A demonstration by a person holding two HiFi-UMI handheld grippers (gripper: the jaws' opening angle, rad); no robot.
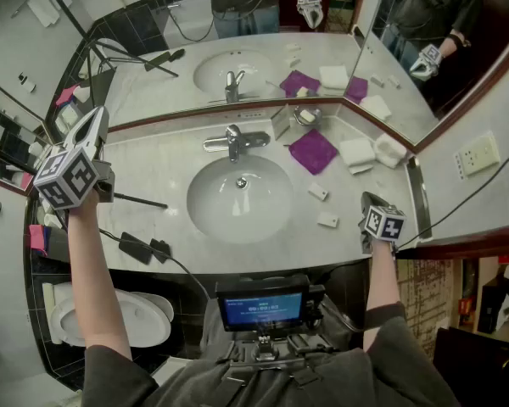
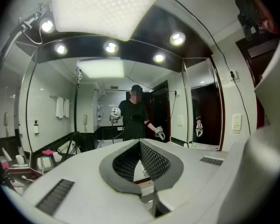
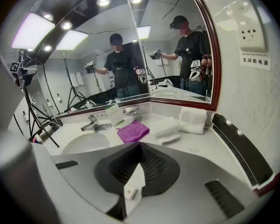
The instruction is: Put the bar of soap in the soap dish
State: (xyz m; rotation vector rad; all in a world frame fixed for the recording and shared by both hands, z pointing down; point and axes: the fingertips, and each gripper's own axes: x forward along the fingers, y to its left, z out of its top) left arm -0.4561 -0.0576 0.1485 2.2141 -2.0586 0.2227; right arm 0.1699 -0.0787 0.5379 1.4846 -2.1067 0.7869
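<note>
By the basin: tongs closed, soap outside the dish

Open room is left between the basin and the right wall, where a bar of soap lies on the worktop just beside the right tongs. These are held closed and empty, tilted down. The left tongs, also closed, are raised nearly level over the left edge. The soap dish is seen well apart at the mirror, near a purple cloth.
</note>
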